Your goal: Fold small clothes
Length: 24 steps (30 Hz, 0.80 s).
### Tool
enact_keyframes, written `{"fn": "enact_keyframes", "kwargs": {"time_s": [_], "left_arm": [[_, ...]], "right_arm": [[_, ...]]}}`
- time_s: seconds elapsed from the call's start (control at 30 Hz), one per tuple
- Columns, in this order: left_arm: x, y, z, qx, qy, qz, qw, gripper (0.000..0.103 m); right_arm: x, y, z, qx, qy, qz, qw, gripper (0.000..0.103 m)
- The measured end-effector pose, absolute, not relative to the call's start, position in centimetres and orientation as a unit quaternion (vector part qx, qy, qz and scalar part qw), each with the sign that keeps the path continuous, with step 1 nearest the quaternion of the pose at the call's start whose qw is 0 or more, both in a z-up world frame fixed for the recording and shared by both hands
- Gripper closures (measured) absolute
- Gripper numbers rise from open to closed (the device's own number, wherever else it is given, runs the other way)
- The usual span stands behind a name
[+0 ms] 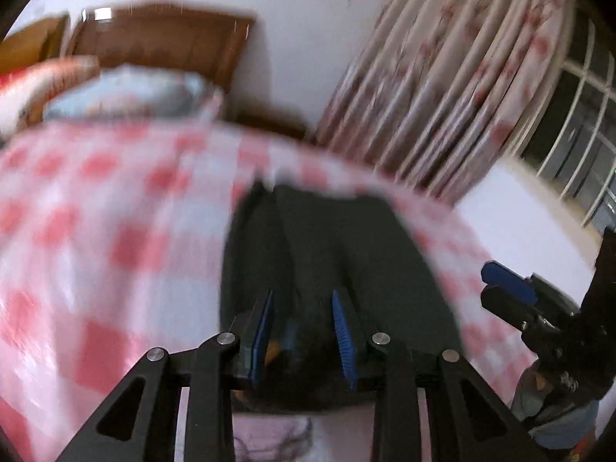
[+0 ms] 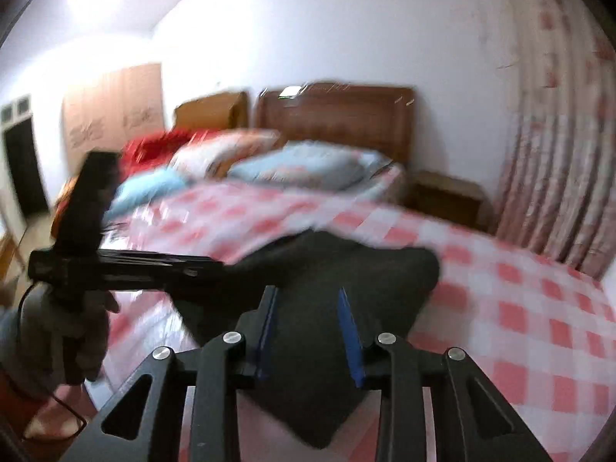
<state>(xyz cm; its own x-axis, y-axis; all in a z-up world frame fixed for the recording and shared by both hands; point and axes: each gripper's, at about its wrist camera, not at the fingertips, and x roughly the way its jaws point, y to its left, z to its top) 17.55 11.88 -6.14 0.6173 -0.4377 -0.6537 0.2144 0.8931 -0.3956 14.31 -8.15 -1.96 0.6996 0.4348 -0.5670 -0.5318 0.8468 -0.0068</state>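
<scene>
**Dark garment between both grippers over the checked bed**

A dark garment point(image 1: 338, 254) lies spread on a bed covered with a red-and-white checked sheet point(image 1: 96, 231). Both views are blurred.

In the left wrist view, the left gripper point(image 1: 302, 300) sits low over the near edge of the garment, its blue-padded fingers point(image 1: 340, 323) standing apart with dark cloth visible between them; whether the cloth is actually pinched cannot be told. The right gripper point(image 1: 508, 285) appears at the right edge, off the garment's side, its blue pad stacked close on a black finger.

In the right wrist view, the right gripper point(image 2: 308, 304) has its fingers parted over a dark corner of cloth that reaches toward the camera; a grip cannot be confirmed. The left gripper's black body shows to the left, held by a gloved hand point(image 2: 65, 331).

Beyond lie light blue pillows point(image 2: 308, 165), a wooden headboard point(image 2: 338, 115), and a floral curtain point(image 1: 462, 77) beside a window point(image 1: 577, 146).
</scene>
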Motion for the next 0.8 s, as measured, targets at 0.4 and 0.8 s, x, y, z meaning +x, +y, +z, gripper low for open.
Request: {"fn": "enact_keyframes", "kwargs": {"time_s": [0.4,0.8], "left_arm": [[13.8,9.4,-1.9,-0.047,0.3,-0.175,0.937,0.071],[16.9,5.2,-3.4,0.028,0.325,-0.163,0.931,0.07]], "right_arm": [[12.7,-9.1,-1.7,-0.088,0.274,0.26,0.921,0.091],[14.8,-9.4,-2.7,-0.108,0.298,0.26,0.912,0.103]]}}
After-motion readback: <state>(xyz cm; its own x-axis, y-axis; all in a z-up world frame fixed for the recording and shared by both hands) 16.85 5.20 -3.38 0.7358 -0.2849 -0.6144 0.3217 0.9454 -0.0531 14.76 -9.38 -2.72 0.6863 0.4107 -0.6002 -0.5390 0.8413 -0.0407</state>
